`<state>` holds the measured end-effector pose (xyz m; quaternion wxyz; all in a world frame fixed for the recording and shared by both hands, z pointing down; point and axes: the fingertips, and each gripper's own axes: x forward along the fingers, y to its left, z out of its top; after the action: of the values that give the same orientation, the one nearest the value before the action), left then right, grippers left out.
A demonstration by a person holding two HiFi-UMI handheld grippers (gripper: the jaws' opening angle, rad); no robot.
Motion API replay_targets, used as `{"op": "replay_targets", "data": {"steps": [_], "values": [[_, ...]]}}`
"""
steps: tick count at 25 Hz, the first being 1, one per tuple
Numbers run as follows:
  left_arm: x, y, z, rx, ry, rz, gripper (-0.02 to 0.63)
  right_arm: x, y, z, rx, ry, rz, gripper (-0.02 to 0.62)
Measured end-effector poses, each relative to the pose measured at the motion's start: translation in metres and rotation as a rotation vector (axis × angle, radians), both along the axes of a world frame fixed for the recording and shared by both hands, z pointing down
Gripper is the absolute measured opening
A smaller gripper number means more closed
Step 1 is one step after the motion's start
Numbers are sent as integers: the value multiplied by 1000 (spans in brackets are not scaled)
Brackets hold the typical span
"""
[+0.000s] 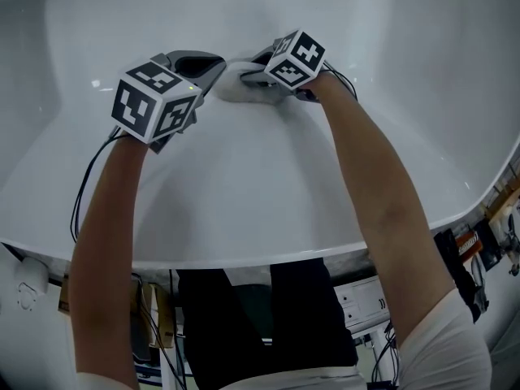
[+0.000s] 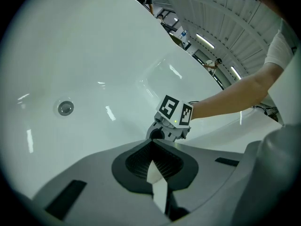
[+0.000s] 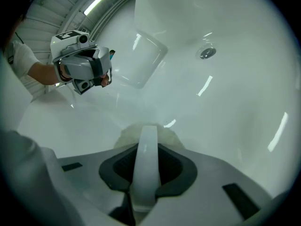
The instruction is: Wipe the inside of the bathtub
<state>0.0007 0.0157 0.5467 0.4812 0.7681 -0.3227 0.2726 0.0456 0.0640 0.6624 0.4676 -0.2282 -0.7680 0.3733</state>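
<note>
The white bathtub (image 1: 268,185) fills the head view, and both grippers are down inside it against the far wall. A small white cloth (image 1: 237,83) lies pressed on the tub wall between them. My right gripper (image 1: 264,78) is shut on this cloth, which bulges just past its jaws (image 3: 146,134) in the right gripper view. My left gripper (image 1: 213,70) touches the cloth's left edge. Its jaws are shut with a thin white fold of cloth (image 2: 157,182) pinched between the pads. From the left gripper view, the right gripper (image 2: 173,120) sits just beyond the jaw tips.
A round metal overflow fitting (image 2: 65,108) sits on the tub wall, also seen as the fitting (image 3: 207,52) from the right. The tub's near rim (image 1: 244,258) runs under my forearms. Cables (image 1: 85,185) trail from the left gripper. Shelves and clutter (image 1: 487,242) stand outside at right.
</note>
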Motion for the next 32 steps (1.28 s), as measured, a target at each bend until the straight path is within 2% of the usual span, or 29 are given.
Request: {"op": "replay_targets", "data": {"steps": [6, 13, 18, 24, 32], "values": [[18, -6, 28, -25, 7, 6, 10, 35, -20, 34, 21, 47, -19, 92], [41, -8, -1, -11, 25, 30, 9, 80, -32, 14, 47, 93, 4, 92], [68, -22, 17, -22, 30, 48, 9, 114, -47, 29, 34, 100, 14, 92], [71, -19, 1, -20, 27, 55, 10, 130, -46, 9, 18, 108, 22, 92], [103, -45, -1, -22, 38, 82, 10, 144, -55, -20, -24, 50, 46, 91]]}}
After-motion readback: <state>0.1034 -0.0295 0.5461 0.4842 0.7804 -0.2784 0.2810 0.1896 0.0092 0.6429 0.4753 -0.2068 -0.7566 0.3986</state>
